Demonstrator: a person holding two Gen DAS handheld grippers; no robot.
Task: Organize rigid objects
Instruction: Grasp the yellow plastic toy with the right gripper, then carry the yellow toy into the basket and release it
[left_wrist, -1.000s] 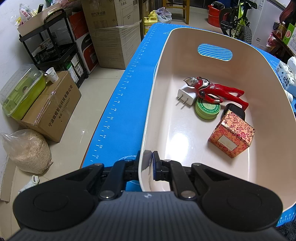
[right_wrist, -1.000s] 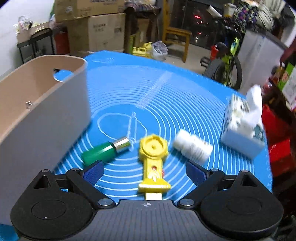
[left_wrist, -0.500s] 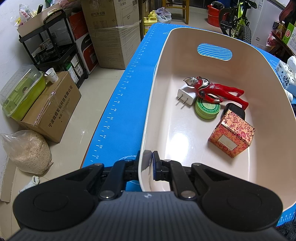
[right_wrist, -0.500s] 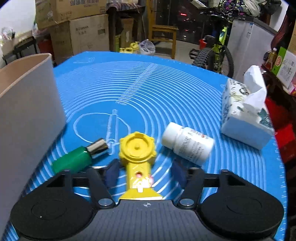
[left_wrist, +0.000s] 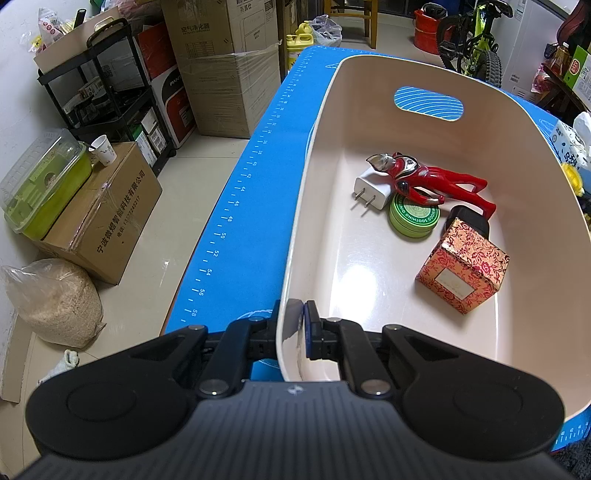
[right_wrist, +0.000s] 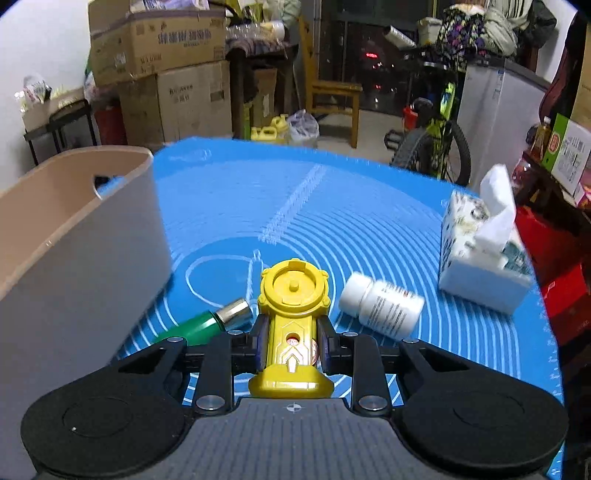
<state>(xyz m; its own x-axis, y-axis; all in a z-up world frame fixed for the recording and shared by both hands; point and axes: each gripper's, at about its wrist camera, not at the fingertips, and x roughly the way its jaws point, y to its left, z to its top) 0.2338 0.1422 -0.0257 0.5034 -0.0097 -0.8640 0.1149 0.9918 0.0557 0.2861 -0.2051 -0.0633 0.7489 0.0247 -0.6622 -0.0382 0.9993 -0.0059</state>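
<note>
We see the counter covered by a blue silicone mat (right_wrist: 332, 206) printed with white rings, and on it the large cream plastic basket (left_wrist: 369, 122) with a cut-out handle, which sits exactly where it sat a second ago. Our left tongs (left_wrist: 293, 332) remain clamped on the basket's near wall, one finger outside and one inside, nothing about that grip having changed. Inside the basket lie a red patterned paper box (left_wrist: 463, 264), a red and silver toy figure (left_wrist: 424, 181) resting partly on a round green tin (left_wrist: 413, 220), a white plug adapter (left_wrist: 371, 192) touching the figure's head, and a black object (left_wrist: 471, 218) mostly hidden behind the box; none of them has shifted. On the right side, the change is plain: a second ago our right tongs (right_wrist: 291, 341) stood wide open with the yellow plastic toy launcher (right_wrist: 291, 314) lying between them, half a second ago they were narrowing, and now they are closed on the launcher's narrow handle, its round head pointing away from us. Whether it has left the mat we cannot tell. A floral tissue box (right_wrist: 480, 254) stands well to the right, a white pill bottle (right_wrist: 382, 304) lies on its side just right of the launcher, and a green cylinder with a silver cap (right_wrist: 207, 325) lies just left of it, near the basket's outer wall.
</note>
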